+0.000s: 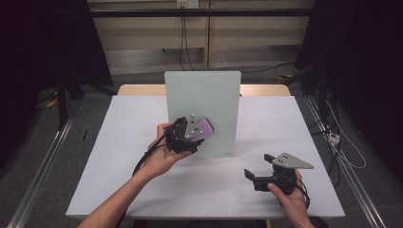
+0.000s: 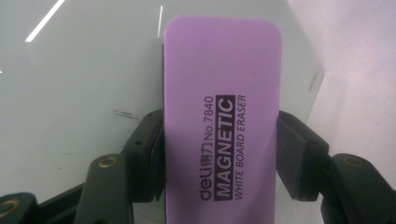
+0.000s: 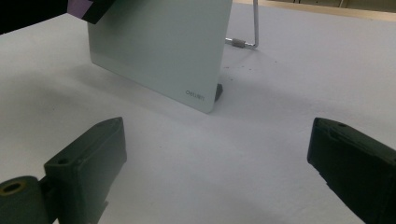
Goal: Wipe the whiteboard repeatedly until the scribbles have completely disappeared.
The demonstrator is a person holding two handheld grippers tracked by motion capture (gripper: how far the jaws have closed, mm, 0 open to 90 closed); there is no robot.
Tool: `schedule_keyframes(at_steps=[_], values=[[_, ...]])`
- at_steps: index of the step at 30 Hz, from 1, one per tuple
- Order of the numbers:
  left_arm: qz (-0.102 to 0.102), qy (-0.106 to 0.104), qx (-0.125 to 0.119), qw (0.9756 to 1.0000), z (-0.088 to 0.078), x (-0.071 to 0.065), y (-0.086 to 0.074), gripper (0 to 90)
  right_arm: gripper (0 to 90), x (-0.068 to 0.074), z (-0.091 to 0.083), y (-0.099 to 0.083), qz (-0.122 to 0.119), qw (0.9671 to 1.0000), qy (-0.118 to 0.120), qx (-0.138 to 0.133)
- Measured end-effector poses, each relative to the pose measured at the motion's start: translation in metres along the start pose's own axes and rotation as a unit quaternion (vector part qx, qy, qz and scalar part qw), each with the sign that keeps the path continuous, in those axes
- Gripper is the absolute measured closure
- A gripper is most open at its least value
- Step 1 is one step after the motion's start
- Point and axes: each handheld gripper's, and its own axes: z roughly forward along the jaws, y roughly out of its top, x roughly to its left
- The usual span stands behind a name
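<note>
A purple magnetic whiteboard eraser [image 2: 223,112] is clamped between the two black jaws of my left gripper [image 2: 219,158]. That gripper [image 1: 197,133] holds the eraser [image 1: 205,127] flat against the lower left face of a small upright whiteboard [image 1: 209,95]. A faint dark smudge [image 2: 125,115] marks the board just left of the eraser. My right gripper [image 1: 259,172] rests low over the table at the front right, jaws wide apart with nothing between them [image 3: 217,154]. In the right gripper view the whiteboard [image 3: 163,46] stands ahead, with the eraser's corner [image 3: 81,7] at the top left.
The whiteboard leans on a wire stand [image 3: 252,32] on a white table [image 1: 119,156]. Dark floor, rails and cables [image 1: 342,142] surround the table.
</note>
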Motion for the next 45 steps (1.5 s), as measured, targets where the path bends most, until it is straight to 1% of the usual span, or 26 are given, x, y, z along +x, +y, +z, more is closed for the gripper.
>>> schedule_keyframes(at_steps=[3,5,7,10,12,13,15,18,21,24,29,30,33,37,38,40,42,44,45], values=[[-0.004,0.010,-0.007,0.9999,-0.006,0.007,0.002,41.0,4.5,0.000,0.000,0.000,0.000,1.0000,0.001,-0.001],[-0.010,0.017,-0.012,0.9997,-0.013,0.015,0.004,41.0,4.5,0.000,0.000,0.000,0.000,1.0000,0.001,-0.001],[-0.018,0.031,-0.020,0.9992,-0.022,0.024,0.005,41.0,4.5,0.000,0.000,0.000,0.000,1.0000,0.001,-0.001],[-0.037,0.044,-0.036,0.9977,-0.035,0.040,0.003,41.0,4.5,0.000,0.000,0.000,-0.001,1.0000,0.001,0.000],[-0.047,0.054,-0.047,0.9964,-0.043,0.049,0.001,41.0,4.5,0.000,0.000,0.000,-0.002,1.0000,0.001,-0.001],[-0.056,0.054,-0.054,0.9955,-0.045,0.052,-0.002,41.0,4.5,0.000,0.000,0.000,-0.002,1.0000,0.000,-0.001],[-0.063,0.053,-0.062,0.9947,-0.047,0.054,-0.006,41.0,4.5,0.000,0.000,0.000,-0.002,1.0000,0.000,0.001],[-0.053,0.054,-0.056,0.9956,-0.045,0.051,-0.009,41.0,4.5,0.000,0.000,0.000,-0.002,1.0000,-0.001,0.001],[-0.039,0.050,-0.045,0.9970,-0.039,0.042,-0.014,40.9,4.5,0.000,0.000,0.000,-0.002,1.0000,0.000,0.001],[-0.028,0.040,-0.033,0.9983,-0.033,0.032,-0.021,40.9,4.5,0.000,0.000,0.000,-0.002,1.0000,0.000,0.001],[-0.014,0.025,-0.017,0.9994,-0.022,0.017,-0.028,40.9,4.5,0.000,0.000,0.000,-0.003,1.0000,-0.002,0.000],[-0.007,0.022,-0.008,0.9997,-0.020,0.015,-0.029,41.0,4.5,0.000,0.000,0.000,-0.002,1.0000,-0.002,0.001],[0.007,0.016,0.006,0.9998,-0.013,0.006,-0.031,40.9,4.5,0.000,0.001,0.000,-0.002,1.0000,-0.002,0.001],[0.008,0.000,0.013,0.9999,-0.006,-0.003,-0.035,40.9,4.5,0.000,0.000,0.000,-0.002,1.0000,-0.001,0.001],[0.007,-0.002,0.012,0.9999,-0.004,-0.005,-0.036,40.9,4.5,0.000,0.000,0.000,-0.002,1.0000,-0.001,0.001],[0.009,-0.007,0.017,0.9998,-0.002,-0.007,-0.037,40.9,4.5,0.000,0.000,0.000,0.000,1.0000,0.000,0.000],[0.005,-0.010,0.016,0.9998,-0.002,-0.007,-0.038,40.9,4.5,0.000,0.000,0.000,-0.001,1.0000,-0.001,0.000],[0.001,-0.020,0.018,0.9996,-0.003,-0.003,-0.037,40.9,4.5,0.000,0.000,0.000,-0.001,1.0000,-0.001,-0.001],[0.000,-0.021,0.018,0.9996,-0.005,-0.001,-0.036,40.9,4.5,0.000,0.000,0.000,-0.001,1.0000,-0.001,-0.001]])
